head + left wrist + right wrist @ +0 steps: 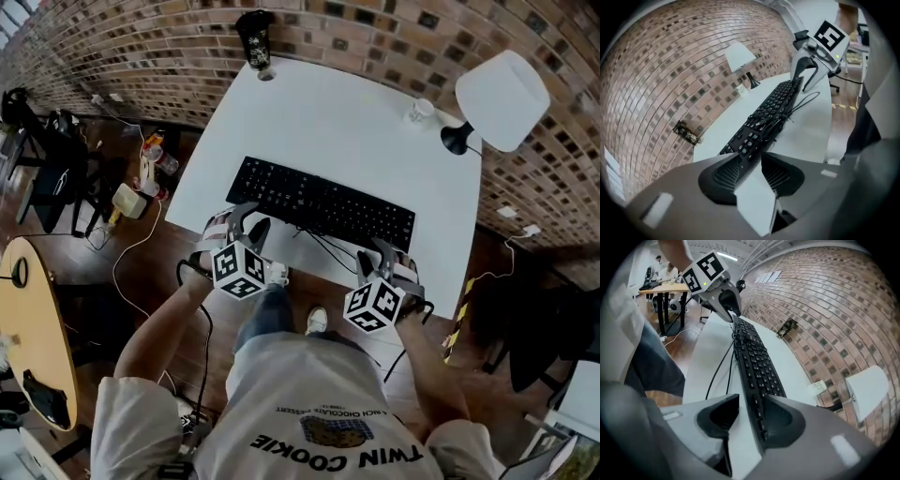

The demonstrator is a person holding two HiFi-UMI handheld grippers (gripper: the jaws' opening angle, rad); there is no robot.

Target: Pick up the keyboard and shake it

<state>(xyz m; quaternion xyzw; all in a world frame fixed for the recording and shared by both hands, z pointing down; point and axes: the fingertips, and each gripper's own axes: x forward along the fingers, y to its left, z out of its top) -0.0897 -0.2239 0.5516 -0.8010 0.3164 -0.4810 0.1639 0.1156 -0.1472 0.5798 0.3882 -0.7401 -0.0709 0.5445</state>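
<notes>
Grey T-shirt (pixel 319 422) in the foreground, a person stands at a white table (pixel 356 122) where a black keyboard (pixel 323 204) lies flat, keys up, near the front edge, its long axis running side to side along that edge and its cable (pixel 323 246) trailing towards the person. Left gripper (pixel 246 225) and right gripper (pixel 386 253) each bracket one end of the keyboard, jaws apart and not clamped on it. Beyond, a white lamp (pixel 502 98) and a dark cup (pixel 255 42) stand at the table's far corners, against a brick wall (pixel 131 47) and above a wooden floor (pixel 141 272).
</notes>
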